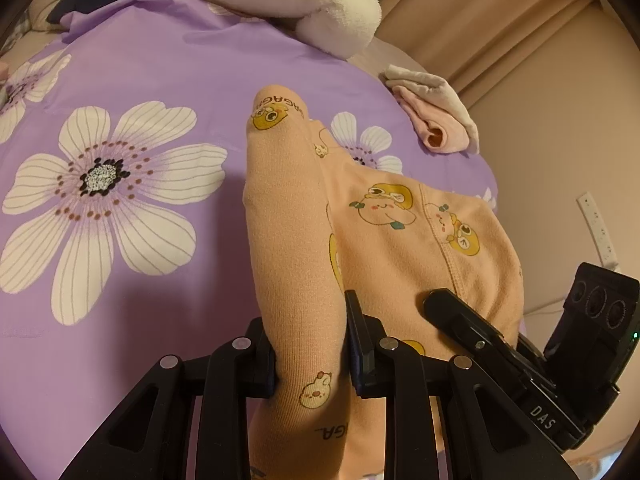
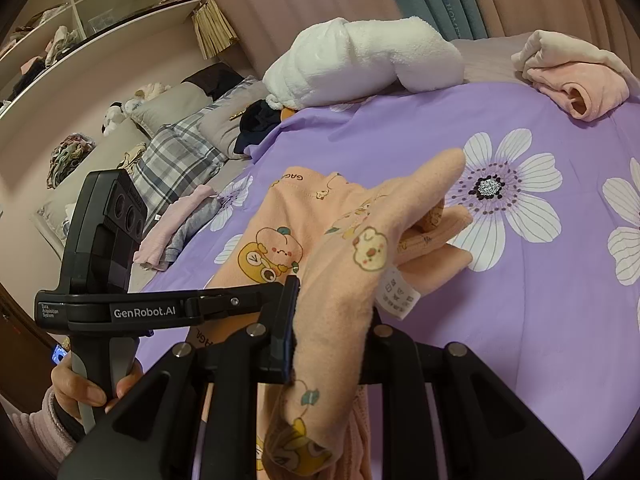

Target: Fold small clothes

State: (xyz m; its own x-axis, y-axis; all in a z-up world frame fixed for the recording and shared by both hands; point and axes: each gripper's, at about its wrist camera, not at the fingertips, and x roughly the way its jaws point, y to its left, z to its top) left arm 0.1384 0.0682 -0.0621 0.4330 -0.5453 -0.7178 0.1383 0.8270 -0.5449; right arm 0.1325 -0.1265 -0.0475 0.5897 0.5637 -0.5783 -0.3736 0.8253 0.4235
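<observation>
A small peach garment with cartoon prints (image 1: pixel 304 240) is held above a purple flowered bedsheet (image 1: pixel 160 80). My left gripper (image 1: pixel 310 344) is shut on one fold of the garment, which drapes forward over its fingers. My right gripper (image 2: pixel 330 332) is shut on another part of the same garment (image 2: pixel 340 264), with a white care label (image 2: pixel 396 296) hanging beside it. The right gripper also shows in the left wrist view (image 1: pixel 460 312), pressed into the cloth. The left gripper's body shows in the right wrist view (image 2: pixel 160 312).
A folded pink and beige garment (image 1: pixel 436 112) lies at the sheet's far edge, also in the right wrist view (image 2: pixel 576 76). A white plush bundle (image 2: pixel 360 64) lies beyond. Pillows and clothes (image 2: pixel 180 152) sit at left, shelves (image 2: pixel 80 12) above. Curtains hang behind.
</observation>
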